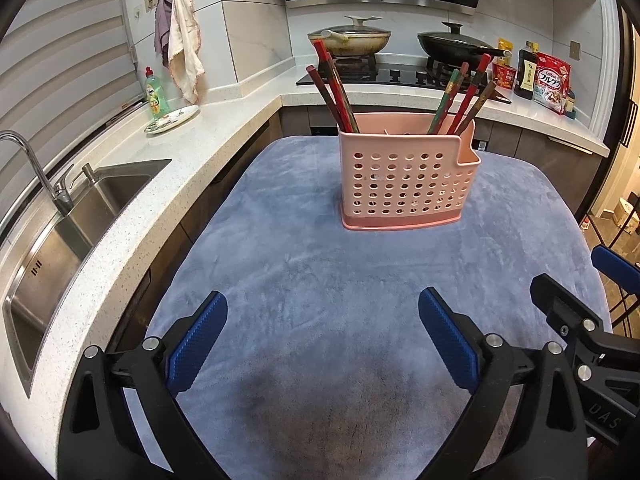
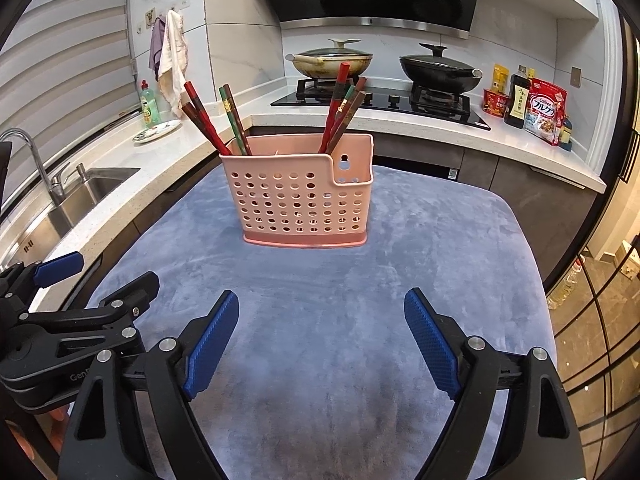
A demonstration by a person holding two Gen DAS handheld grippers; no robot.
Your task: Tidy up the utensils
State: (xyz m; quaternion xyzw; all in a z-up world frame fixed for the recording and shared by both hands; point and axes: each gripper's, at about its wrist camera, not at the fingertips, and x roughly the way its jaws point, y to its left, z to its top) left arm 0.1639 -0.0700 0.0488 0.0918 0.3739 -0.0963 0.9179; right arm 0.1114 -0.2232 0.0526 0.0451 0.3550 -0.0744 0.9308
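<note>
- The left tool [image 1: 322,334] fills the bottom of the left wrist view, its two blue-padded fingers [image 1: 196,344] spread wide apart with only bare cloth between them.
- The right tool [image 2: 320,336] sits the same way at the bottom of the right wrist view: jaws wide, nothing held.
- In the left wrist view the right tool also shows at the lower right edge; in the right wrist view the left tool shows at the lower left edge.
- A pink perforated utensil holder [image 1: 408,176] stands upright on the blue-grey cloth [image 1: 304,264] that covers the worktop, in the upper middle of both views, well apart from both tools.
- Chopsticks [image 1: 334,88] in red, brown and green lean out of the holder in two bunches, one at its left end and one [image 1: 464,94] at its right end.
- Something pale lies low inside the holder between the bunches; it is too hidden to name.
- At the left of the frame a steel sink [image 1: 60,236] with a tap is set in a speckled white counter [image 1: 192,152]; a green dish-soap bottle [image 1: 155,94] stands by a small plate [image 1: 172,119].
- Along the top, two lidded pans [image 1: 350,38] rest on a black hob; food packets [image 1: 552,80] stand at the upper right.
</note>
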